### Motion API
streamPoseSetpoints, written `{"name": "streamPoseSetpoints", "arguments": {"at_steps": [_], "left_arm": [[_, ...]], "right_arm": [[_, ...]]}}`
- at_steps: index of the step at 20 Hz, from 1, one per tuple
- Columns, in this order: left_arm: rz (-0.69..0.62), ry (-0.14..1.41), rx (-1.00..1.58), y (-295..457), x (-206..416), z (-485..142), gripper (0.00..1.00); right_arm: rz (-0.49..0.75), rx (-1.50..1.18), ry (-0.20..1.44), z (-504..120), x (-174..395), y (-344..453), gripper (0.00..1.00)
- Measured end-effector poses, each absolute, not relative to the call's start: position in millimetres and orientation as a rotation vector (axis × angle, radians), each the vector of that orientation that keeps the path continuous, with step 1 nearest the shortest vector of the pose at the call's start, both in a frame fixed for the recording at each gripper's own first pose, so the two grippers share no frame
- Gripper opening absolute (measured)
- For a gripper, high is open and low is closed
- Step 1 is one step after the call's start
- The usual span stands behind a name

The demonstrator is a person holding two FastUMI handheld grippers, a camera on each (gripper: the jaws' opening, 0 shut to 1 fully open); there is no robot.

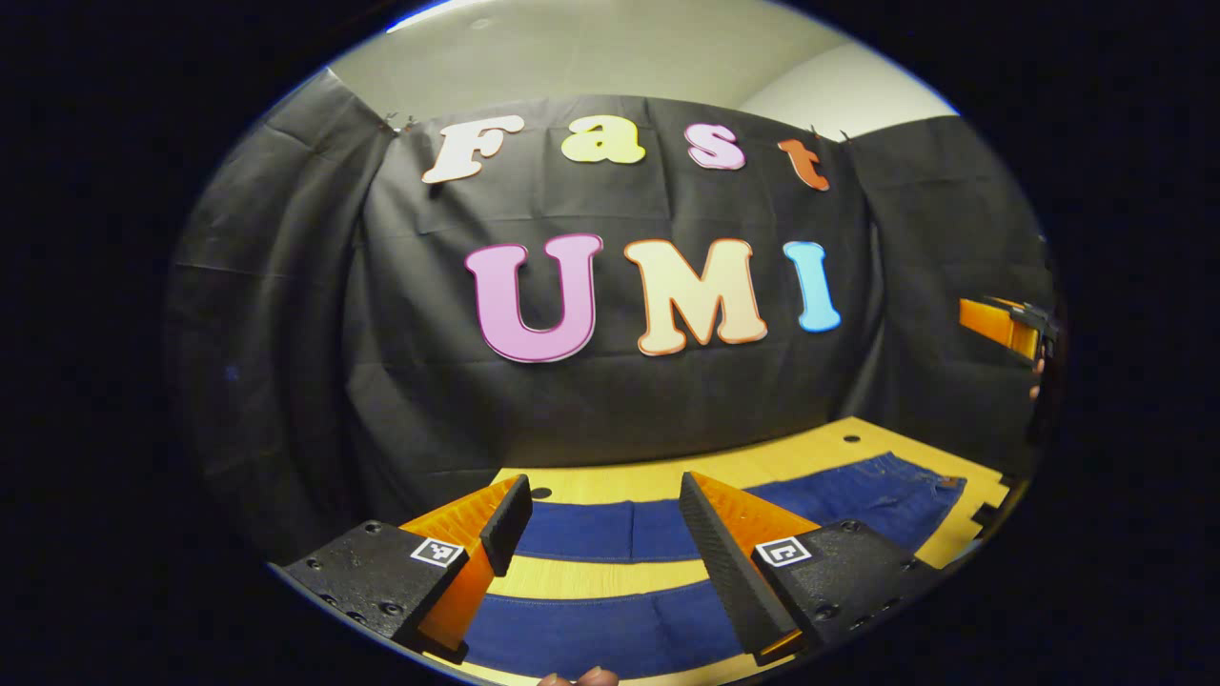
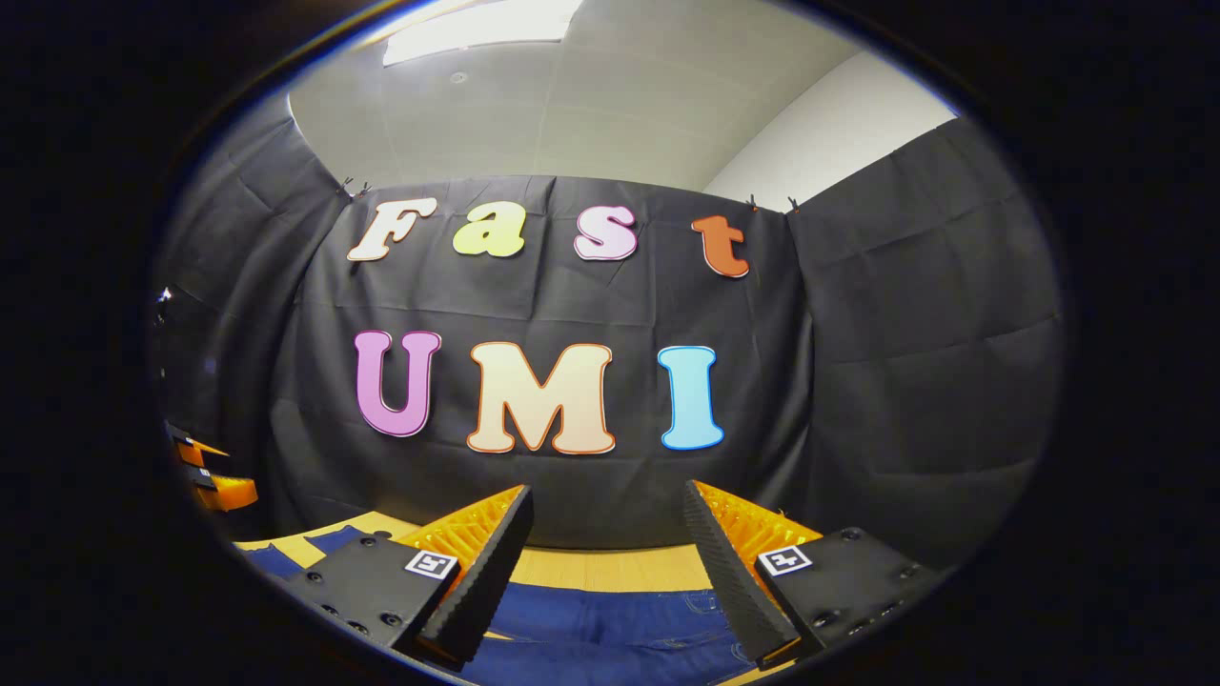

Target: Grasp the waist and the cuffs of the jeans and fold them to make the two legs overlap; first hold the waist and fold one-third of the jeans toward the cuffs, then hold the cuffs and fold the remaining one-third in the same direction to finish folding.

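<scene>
Dark blue jeans lie flat on the wooden table, the two legs apart with a strip of tabletop between them. The waist end reaches toward the right. My left gripper hovers open above the legs, nothing between its fingers. The right gripper shows at the far right edge, held in a hand. In the right gripper view, my right gripper stands open above the jeans' waist part, holding nothing. The left gripper shows at that view's left edge.
The table's far edge meets the black cloth wall. Round holes and notches mark the table's right side. A fingertip shows at the bottom of the left gripper view.
</scene>
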State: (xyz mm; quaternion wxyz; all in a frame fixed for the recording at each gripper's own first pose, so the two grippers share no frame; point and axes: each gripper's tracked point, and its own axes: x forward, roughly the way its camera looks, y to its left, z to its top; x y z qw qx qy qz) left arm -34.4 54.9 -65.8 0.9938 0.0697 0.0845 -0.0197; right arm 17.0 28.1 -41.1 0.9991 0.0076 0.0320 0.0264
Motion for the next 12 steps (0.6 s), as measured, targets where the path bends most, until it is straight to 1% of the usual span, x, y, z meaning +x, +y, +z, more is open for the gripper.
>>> {"name": "streamPoseSetpoints", "arguments": {"at_steps": [1, 2, 4, 5, 6, 12], "left_arm": [[-0.052, 0.201, 0.173, 61.2, -40.2, -76.4, 1.0], [-0.065, 0.23, 0.211, 67.1, -43.1, -86.3, 0.96], [-0.117, 0.285, 0.279, 71.0, -54.5, -105.7, 0.96], [-0.151, 0.315, 0.299, 73.1, -59.9, -116.7, 0.96], [-0.172, 0.345, 0.326, 76.7, -65.5, -128.7, 0.95], [-0.285, 0.493, 0.608, 102.0, -98.0, -192.3, 0.95]], "right_arm": [[0.052, 0.014, 0.071, -46.8, 17.1, 29.3, 0.98], [0.048, 0.011, 0.074, -50.1, 16.8, 30.3, 0.98], [0.033, 0.004, 0.082, -57.6, 15.2, 31.9, 0.98], [0.028, 0.006, 0.088, -63.6, 15.0, 33.6, 1.0], [0.025, 0.007, 0.095, -68.5, 13.8, 35.2, 0.98], [-0.005, -0.001, 0.137, -91.7, 8.2, 38.2, 0.98]]}}
